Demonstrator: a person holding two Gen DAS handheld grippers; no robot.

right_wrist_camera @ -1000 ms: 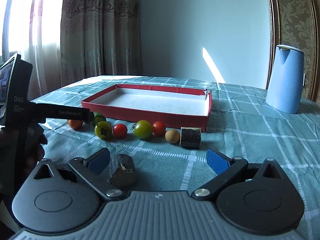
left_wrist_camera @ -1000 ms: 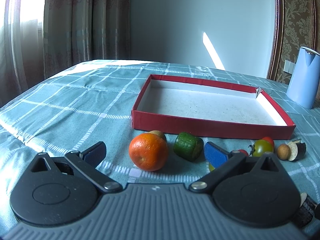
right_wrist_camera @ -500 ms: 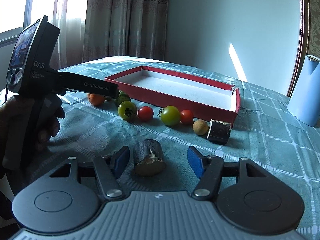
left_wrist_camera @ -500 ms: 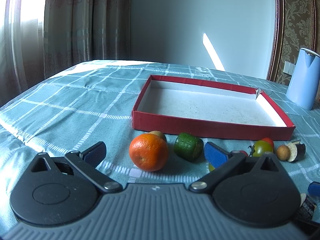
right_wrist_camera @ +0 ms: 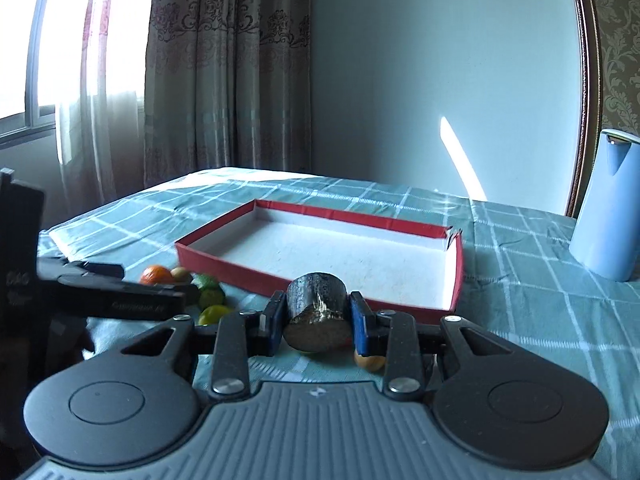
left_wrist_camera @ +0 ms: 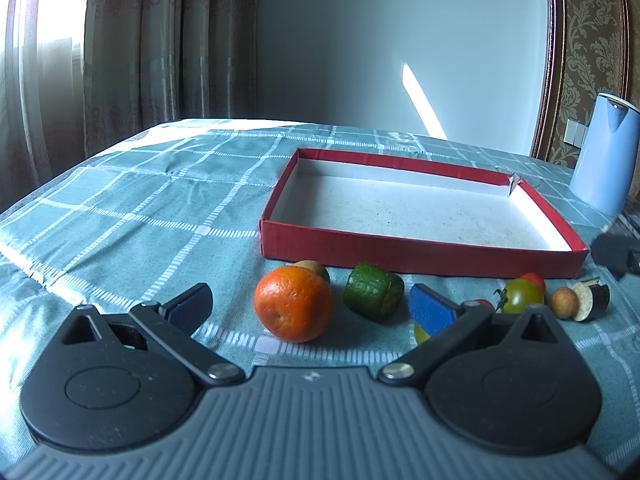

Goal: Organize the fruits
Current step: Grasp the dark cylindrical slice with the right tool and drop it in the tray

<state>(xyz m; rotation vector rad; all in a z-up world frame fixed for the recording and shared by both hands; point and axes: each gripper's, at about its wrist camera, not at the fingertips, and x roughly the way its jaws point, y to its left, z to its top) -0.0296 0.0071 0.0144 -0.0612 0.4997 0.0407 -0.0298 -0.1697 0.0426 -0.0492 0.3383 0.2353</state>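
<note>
Checked teal cloth [left_wrist_camera: 132, 216] covers the table ahead of both tongs. Beyond them lies the red tray [left_wrist_camera: 420, 254], its white floor bare. Far right of the tray stands a blue jug [right_wrist_camera: 604, 208]. Left gripper [left_wrist_camera: 316, 310] is spread wide, gripping nothing; an orange [left_wrist_camera: 294, 303] sits between its fingers and a green cucumber chunk [left_wrist_camera: 373, 293] beside it. Right gripper [right_wrist_camera: 316, 316] is closing, its pads pressed on a dark cut chunk [right_wrist_camera: 316, 312] in front of the tray's near wall.
</note>
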